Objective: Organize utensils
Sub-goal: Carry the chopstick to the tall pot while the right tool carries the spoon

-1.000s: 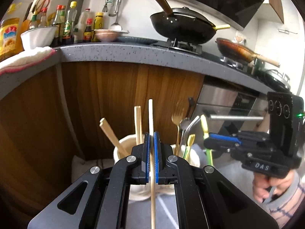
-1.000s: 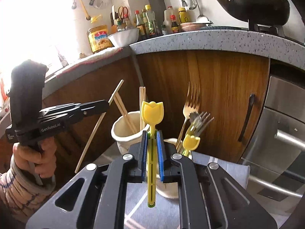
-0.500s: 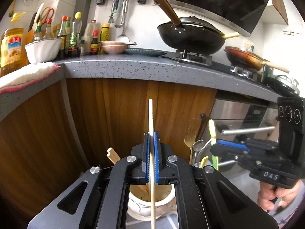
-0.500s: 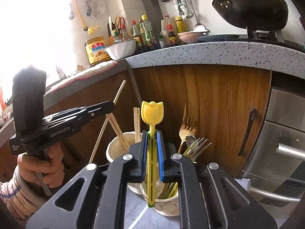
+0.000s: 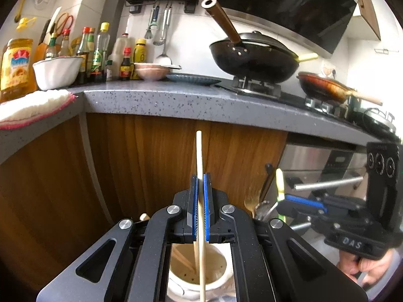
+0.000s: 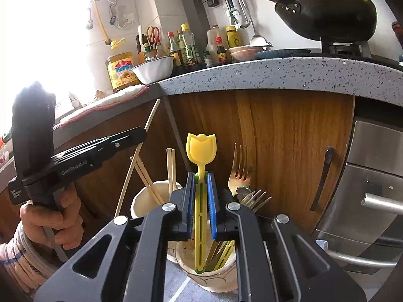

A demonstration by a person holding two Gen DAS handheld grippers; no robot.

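Wooden chopstick [image 5: 200,188] between left jaws | yellow spoon [image 6: 201,176] between right jaws

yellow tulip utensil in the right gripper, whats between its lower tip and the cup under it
Nothing: in the right wrist view the yellow tulip utensil in the right gripper already dips inside the fork cup, beside green-yellow handles.

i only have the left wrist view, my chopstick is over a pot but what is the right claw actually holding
Observer: The right claw is shut on a yellow spoon with a tulip-shaped top.
Operator: is it over a pot too
Observer: Yes, its lower end hangs inside the fork pot, beside green and yellow handles.
Operator: where is my pot from there
Observer: The chopstick pot stands just left of the fork pot, holding several chopsticks.
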